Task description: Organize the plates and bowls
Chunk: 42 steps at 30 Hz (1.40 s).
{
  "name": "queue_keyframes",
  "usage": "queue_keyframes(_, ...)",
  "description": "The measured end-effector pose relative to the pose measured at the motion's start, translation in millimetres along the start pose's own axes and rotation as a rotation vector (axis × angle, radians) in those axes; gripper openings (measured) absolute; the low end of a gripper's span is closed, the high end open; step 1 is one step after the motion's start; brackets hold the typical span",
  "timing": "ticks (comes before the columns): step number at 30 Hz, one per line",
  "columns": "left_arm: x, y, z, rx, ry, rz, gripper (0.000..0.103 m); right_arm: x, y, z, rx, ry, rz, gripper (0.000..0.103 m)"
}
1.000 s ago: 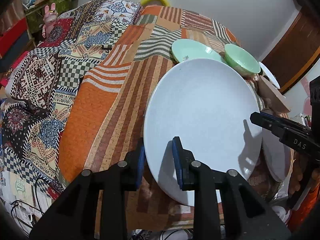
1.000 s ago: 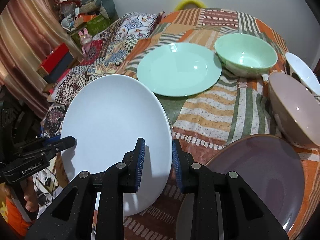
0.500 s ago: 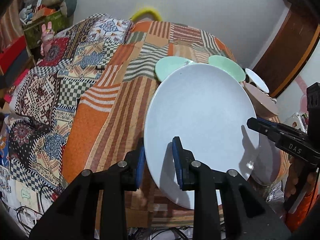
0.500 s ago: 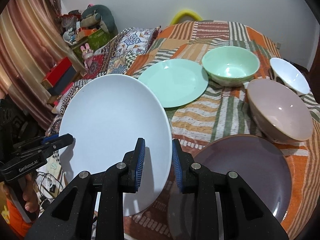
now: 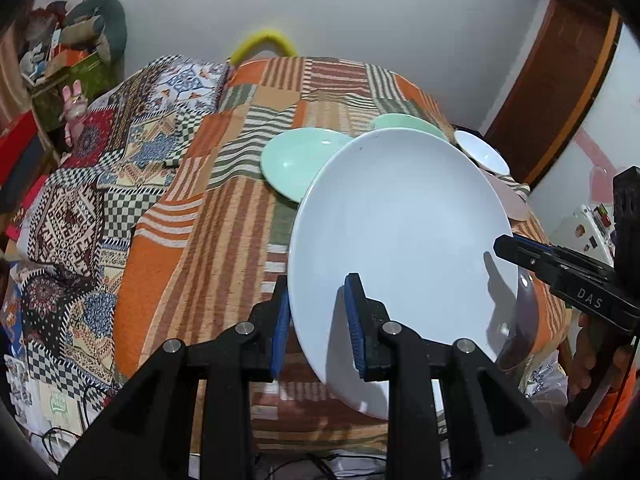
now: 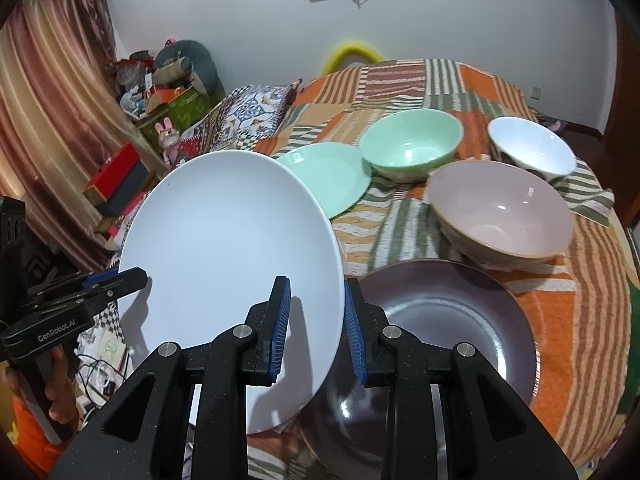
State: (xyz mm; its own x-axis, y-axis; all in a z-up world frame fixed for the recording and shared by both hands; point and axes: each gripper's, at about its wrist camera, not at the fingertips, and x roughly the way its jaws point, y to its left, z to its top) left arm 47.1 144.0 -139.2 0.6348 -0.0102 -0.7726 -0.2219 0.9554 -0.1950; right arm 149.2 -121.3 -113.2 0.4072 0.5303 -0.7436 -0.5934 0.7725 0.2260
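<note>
Left gripper (image 5: 316, 320) clamped on white plate (image 6: 228, 248) rim, plate tilted above bed edge, right gripper (image 6: 314, 326) clamped on opposite rim, brown plate (image 6: 452, 320) apparently below, mint plate (image 6: 332, 176), mint bowl (image 6: 412, 144), pink bowl (image 6: 504, 208), white bowl (image 6: 532, 148) beyond on striped quilt (image 6: 592, 280).

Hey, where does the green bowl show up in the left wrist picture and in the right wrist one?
Left wrist: only the green bowl rim shows, upper right of centre, peeking over the white plate.
Right wrist: green bowl in full, upper centre, just right of the green plate.
Shared landmark: the yellow arch at the bed's far end, against the wall.
</note>
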Motion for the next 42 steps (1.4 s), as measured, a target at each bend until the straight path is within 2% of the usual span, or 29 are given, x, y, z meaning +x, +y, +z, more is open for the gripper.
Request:
queue_keyframes(22,9.4,-72.8,7.4,0.125,0.033,-0.062,0.026,-50.9,-52.5,-19.6,0.11,-0.075,-0.073,0.025)
queue_keyframes(42,45.1,-107.0,-1.8,0.181,0.137,-0.122,0.026,-60.3,-85.3,-41.4,0.175,-0.043,-0.157,0.025)
